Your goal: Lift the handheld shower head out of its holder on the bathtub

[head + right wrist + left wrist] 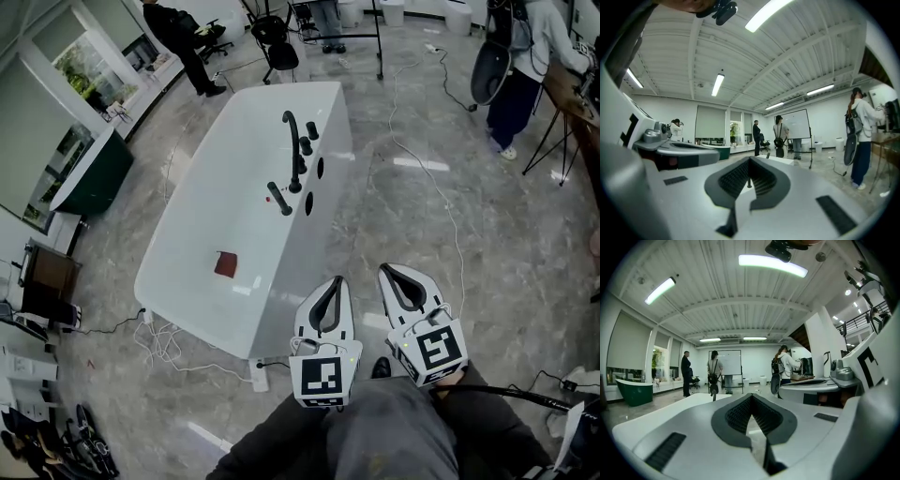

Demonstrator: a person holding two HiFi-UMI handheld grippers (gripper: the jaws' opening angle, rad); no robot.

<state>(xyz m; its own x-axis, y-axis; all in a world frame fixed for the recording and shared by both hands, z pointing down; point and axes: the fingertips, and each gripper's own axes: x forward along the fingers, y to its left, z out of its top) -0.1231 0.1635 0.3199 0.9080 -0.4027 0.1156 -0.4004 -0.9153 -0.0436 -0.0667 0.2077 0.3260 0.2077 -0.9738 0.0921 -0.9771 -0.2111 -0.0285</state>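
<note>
no readable words, numbers or brands anywhere. the cube (322, 378) behind my left claw (335, 281) and the cube (439, 351) behind my right claw (387, 271) show only black-and-white square patterns.

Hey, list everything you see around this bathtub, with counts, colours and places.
bathtub: one, white, floor centre
faucet: one, black, tub's right deck
handheld shower head: one, black, in holder beside faucet
square pad: one, red-brown, tub bottom
second tub: one, dark green, far left
cables: several, white, floor beside tub
people: three, dark and grey clothing, room's far end
left gripper: one, white, jaws shut, empty, bottom centre
right gripper: one, white, jaws shut, empty, beside it
</note>
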